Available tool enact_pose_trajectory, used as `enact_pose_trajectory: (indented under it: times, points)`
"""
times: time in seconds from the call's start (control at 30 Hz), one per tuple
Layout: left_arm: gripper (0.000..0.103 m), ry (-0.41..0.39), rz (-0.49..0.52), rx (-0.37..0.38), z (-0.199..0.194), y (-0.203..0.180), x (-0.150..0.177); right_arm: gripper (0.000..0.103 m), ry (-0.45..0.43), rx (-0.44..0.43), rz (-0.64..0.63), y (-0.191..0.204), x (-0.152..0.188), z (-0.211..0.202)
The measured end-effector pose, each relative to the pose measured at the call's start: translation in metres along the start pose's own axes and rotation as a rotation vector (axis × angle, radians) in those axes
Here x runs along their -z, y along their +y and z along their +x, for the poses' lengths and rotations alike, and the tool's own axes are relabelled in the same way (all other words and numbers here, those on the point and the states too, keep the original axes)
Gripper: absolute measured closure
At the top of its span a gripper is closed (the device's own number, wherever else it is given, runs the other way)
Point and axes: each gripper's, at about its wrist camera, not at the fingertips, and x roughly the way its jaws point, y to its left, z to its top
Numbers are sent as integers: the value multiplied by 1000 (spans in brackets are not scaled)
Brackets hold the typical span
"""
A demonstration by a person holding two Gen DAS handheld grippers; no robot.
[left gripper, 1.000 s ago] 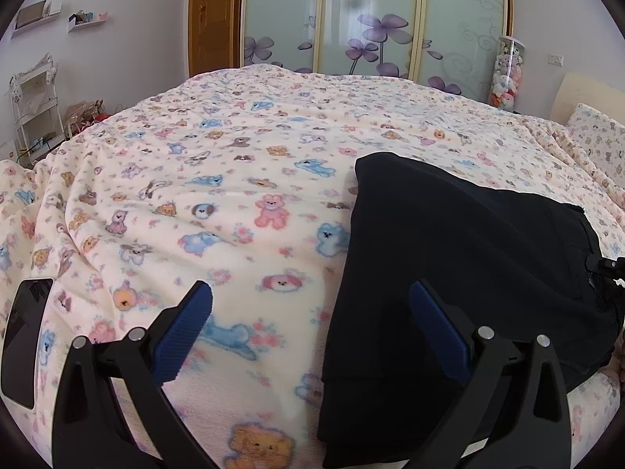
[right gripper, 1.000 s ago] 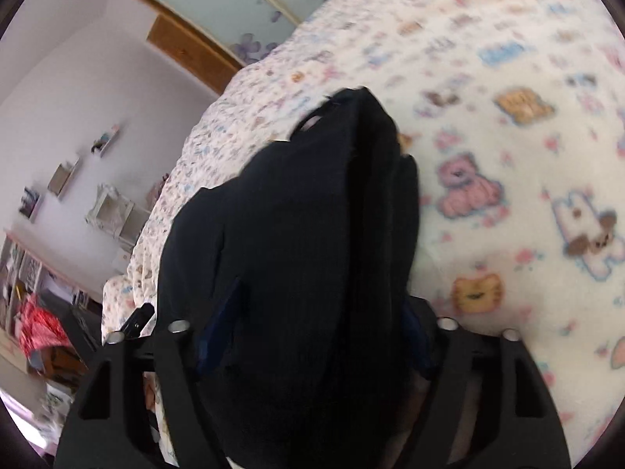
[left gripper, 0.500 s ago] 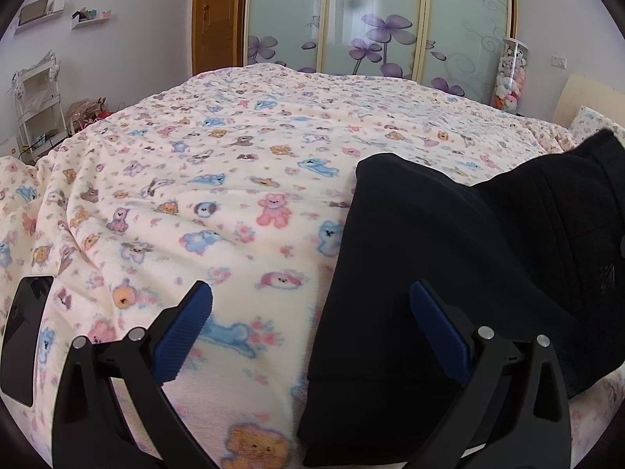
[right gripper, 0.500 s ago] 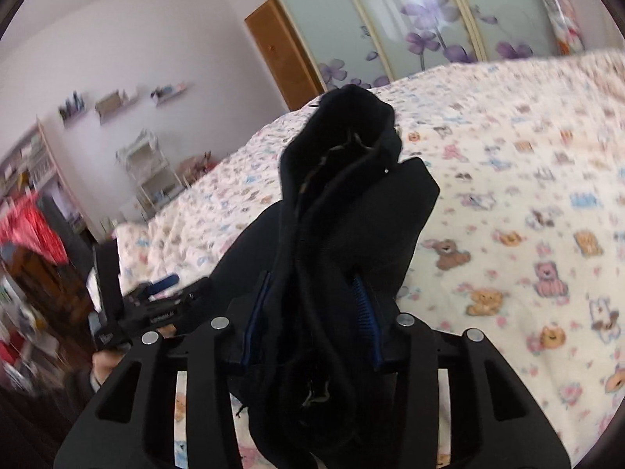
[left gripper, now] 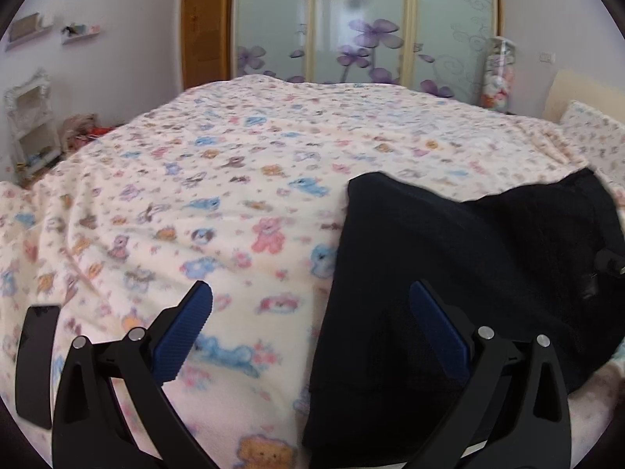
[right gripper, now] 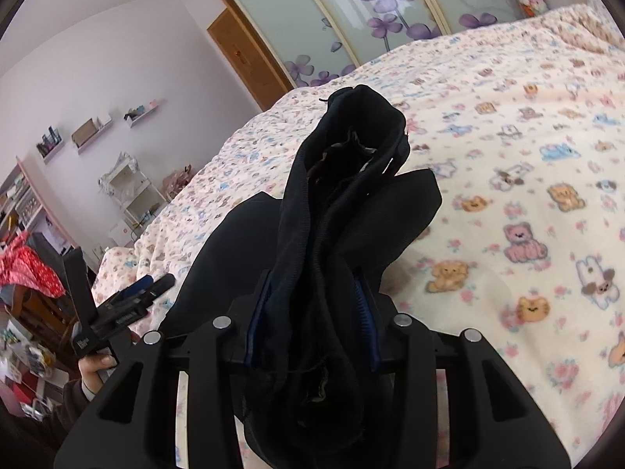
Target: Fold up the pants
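Observation:
Black pants (left gripper: 449, 273) lie on the bed at the right of the left wrist view, one end lifted at the far right. My left gripper (left gripper: 312, 324) is open and empty, hovering just above the blanket at the pants' left edge. My right gripper (right gripper: 312, 312) is shut on a bunched end of the pants (right gripper: 343, 179) and holds it up above the bed. The left gripper (right gripper: 129, 301) also shows at the lower left of the right wrist view, held in a hand.
The bed carries a cream blanket with cartoon animals (left gripper: 234, 195). A black phone (left gripper: 35, 359) lies near its left front edge. Wardrobe doors with purple flowers (left gripper: 363, 27) stand behind, a pillow (left gripper: 593, 133) at the far right.
My right gripper has lifted the bunched pants end off the bed and swung it up and around. The left gripper has stayed open in about the same place.

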Motion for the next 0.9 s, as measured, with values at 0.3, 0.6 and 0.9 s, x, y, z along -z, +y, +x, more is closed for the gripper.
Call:
enact_pose_trajectory:
  times: [0.3, 0.6, 0.9]
  points:
    - [2, 239, -139, 407, 41, 21, -53, 62, 5, -22, 74, -20, 4, 2]
    - [2, 494, -197, 473, 96, 3, -57, 62, 8, -28, 87, -22, 5, 1]
    - [5, 569, -310, 574, 119, -4, -45, 62, 10, -30, 99, -25, 7, -1]
